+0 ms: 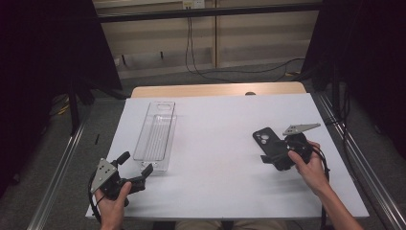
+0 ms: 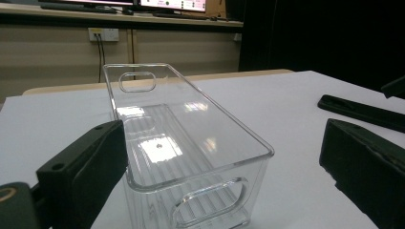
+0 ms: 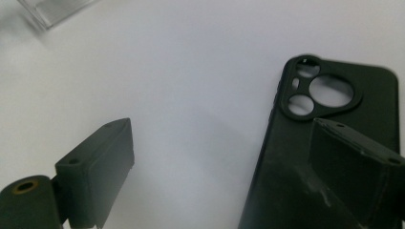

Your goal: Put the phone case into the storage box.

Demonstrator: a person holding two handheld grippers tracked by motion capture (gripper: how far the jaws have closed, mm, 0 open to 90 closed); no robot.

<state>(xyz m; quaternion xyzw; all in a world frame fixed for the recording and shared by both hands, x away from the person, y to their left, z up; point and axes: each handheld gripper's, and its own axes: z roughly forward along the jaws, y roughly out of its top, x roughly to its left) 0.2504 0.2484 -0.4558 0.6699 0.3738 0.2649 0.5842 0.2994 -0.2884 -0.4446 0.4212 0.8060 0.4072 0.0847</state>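
Tongs sit at both near corners in the high view: the left gripper (image 1: 138, 168) is spread open just short of the clear bin's (image 1: 155, 136) near end, and the right gripper (image 1: 270, 157) lies over the near end of a black phone case (image 1: 266, 141). In the left gripper view the bin (image 2: 191, 143) stands between and just beyond the parted jaws. In the right gripper view the jaws are released, one over the case (image 3: 344, 129), the other over bare white table (image 3: 191, 71).
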